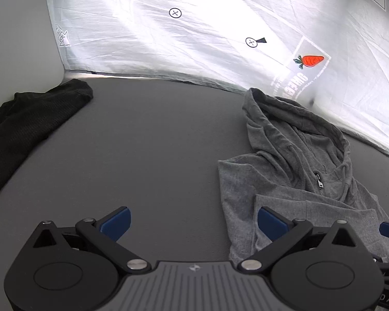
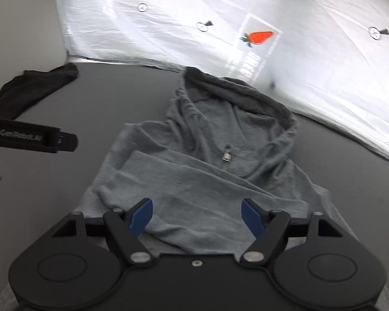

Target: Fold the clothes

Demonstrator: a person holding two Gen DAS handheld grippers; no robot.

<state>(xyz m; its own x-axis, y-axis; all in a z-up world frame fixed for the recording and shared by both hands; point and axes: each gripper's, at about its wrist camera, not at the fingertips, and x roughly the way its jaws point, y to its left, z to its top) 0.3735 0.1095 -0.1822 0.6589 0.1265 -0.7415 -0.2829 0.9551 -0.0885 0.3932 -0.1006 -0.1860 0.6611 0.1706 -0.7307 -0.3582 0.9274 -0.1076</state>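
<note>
1. On the dark grey surface [image 2: 349,181], right of centre: a grey hoodie [image 2: 194,171], hood toward the far white sheet [image 2: 311,51], a sleeve folded across its chest, zipper pull [image 2: 227,153] showing.
2. Far left: a black garment [image 1: 26,127], well apart.
3. Right gripper [image 2: 197,216]: jaws wide, nothing held, above the hoodie's near part.
4. Left gripper [image 1: 193,224]: jaws wide, empty, above the surface by the hoodie's left edge.
</note>
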